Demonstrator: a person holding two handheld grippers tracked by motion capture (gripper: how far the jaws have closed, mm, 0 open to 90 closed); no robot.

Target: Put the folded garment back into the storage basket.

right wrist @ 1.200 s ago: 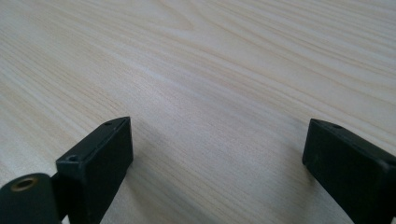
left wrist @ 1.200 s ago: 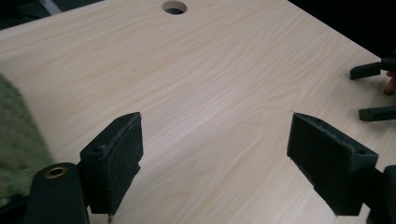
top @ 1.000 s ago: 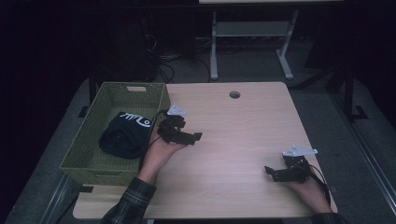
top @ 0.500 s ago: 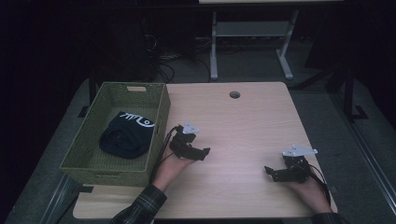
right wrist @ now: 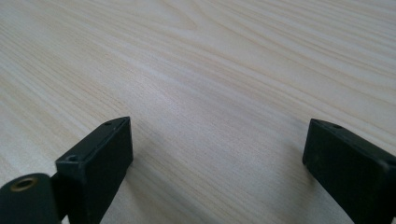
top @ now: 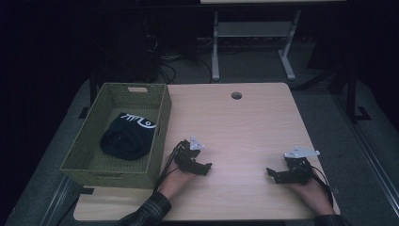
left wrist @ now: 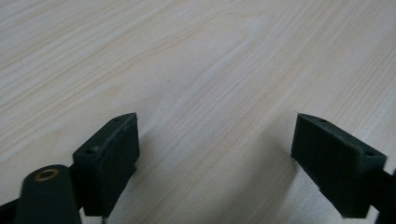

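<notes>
We see the left gripper (top: pixel 203 167) low over the table (top: pixel 235 127), just right of the basket (top: pixel 157 141) holding a dark cloth (top: pixel 127 139), jaws spread and just widened, nothing between them. Farther right, the right gripper (top: pixel 273 173) gapes, holding nothing.

We see a light wood desk (top: pixel 244 127) with wavy lines, a green woven basket (top: pixel 94 162), a black cloth (top: pixel 124 141) with white marks, and a checked sleeve (top: pixel 150 212).

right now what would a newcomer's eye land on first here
The green woven basket at the table's left edge, with a folded black garment bearing a white print inside. Then the two black claws on the pale wooden table: the left claw beside the basket, the right claw near the right edge, both open and empty.
</notes>
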